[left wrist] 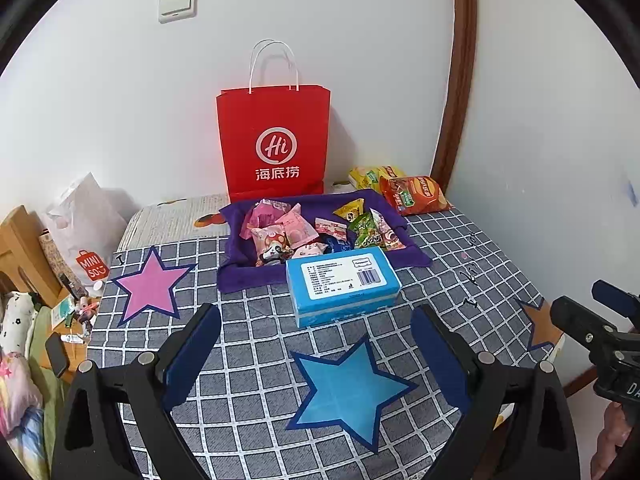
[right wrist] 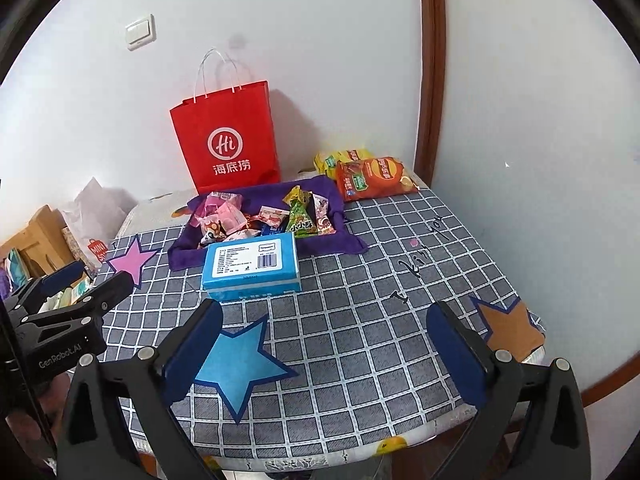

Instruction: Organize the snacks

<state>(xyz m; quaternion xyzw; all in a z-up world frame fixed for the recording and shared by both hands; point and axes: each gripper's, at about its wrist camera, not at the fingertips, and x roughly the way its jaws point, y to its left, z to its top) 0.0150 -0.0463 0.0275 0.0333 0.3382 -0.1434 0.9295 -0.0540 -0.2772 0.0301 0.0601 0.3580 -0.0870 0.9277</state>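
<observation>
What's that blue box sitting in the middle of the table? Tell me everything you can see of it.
The blue box is a rectangular light-blue pack, seemingly soft-wrapped. On top is a white label with small print and a barcode; the front side has a paler band. It lies flat, closed, on the grey checked tablecloth, its far edge against or over the front edge of the purple cloth holding the snacks. The blue paper star lies nearer the camera. Neither gripper touches it.
</observation>
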